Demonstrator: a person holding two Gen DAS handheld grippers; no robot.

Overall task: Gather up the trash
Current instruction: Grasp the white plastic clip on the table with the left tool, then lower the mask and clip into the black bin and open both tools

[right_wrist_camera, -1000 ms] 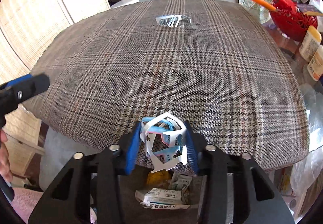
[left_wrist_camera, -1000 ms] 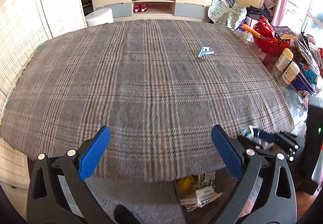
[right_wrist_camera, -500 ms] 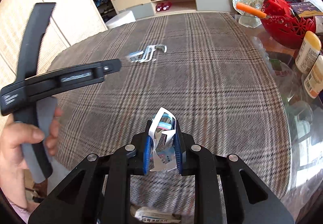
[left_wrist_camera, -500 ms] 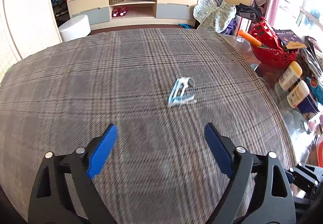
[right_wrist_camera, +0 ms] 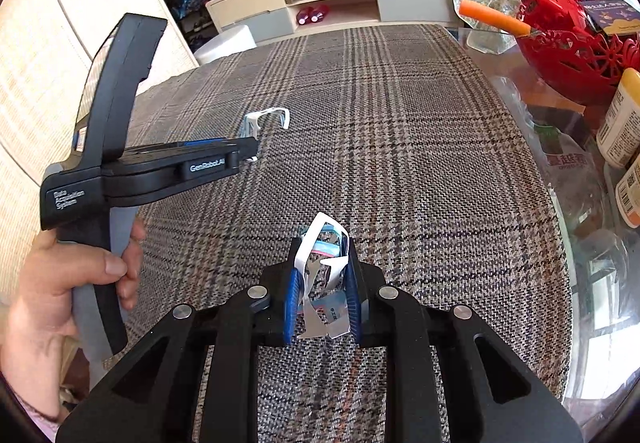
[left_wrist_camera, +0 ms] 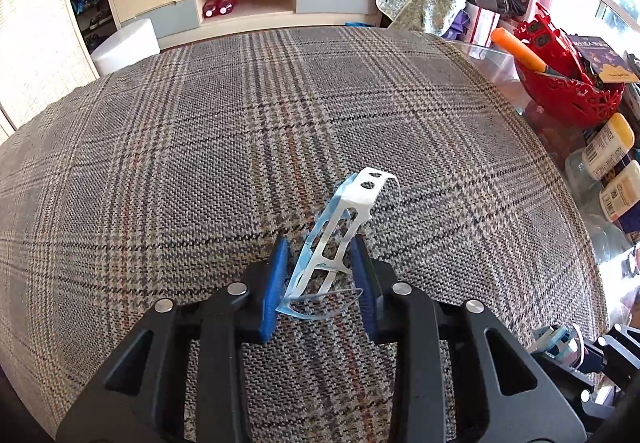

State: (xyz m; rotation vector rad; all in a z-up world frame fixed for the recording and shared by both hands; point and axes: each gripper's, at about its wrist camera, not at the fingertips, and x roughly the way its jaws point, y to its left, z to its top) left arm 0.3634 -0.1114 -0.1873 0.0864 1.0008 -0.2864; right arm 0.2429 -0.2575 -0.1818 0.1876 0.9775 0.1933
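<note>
Blue-padded left tongs (left_wrist_camera: 318,267) are clamped on a thin white-and-blue cut-out plastic strip (left_wrist_camera: 340,227), its perforated end tilted up above the plaid woven cloth (left_wrist_camera: 200,163) covering the worktop. Right tongs (right_wrist_camera: 322,283) are clamped on a crumpled white-blue wrapper (right_wrist_camera: 322,263). Open cloth is seen ahead of both. Farther right, past the cloth edge, bare glass worktop carries a red openwork basket (left_wrist_camera: 568,83) and bottles (left_wrist_camera: 608,151).

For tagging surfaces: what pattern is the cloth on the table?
Grey-brown plaid cloth, clearest in the left wrist view.
</note>
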